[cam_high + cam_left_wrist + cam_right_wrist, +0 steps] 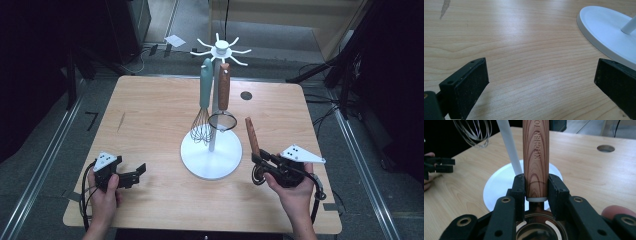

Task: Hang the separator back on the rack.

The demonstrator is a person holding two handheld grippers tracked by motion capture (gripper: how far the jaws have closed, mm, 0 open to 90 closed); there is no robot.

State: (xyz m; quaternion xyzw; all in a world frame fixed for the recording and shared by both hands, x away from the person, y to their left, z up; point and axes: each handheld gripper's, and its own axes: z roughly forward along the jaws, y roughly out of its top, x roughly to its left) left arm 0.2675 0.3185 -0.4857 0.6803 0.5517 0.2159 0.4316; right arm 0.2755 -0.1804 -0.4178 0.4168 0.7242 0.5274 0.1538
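High view: white rack (210, 159) mid-table (150, 115) with whisk (202, 107) and strainer (223, 100) hanging; left gripper (132, 175) low at left, right gripper (260, 161) beside the rack base. Left gripper view: jaws wide apart over bare wood. Right gripper view: jaws clamped on a wooden handle (535, 157), standing upright before the base.

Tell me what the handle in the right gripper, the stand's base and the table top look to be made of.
Handle: wood or a wood look, with reddish striped grain and pressed-in lettering, matte. Stand base: smooth, uniformly white, faint sheen; painted metal or plastic, can't tell which. Table top: pale wood grain, even and flat, likely laminate or veneer. The right gripper has its jaws shut on the handle.
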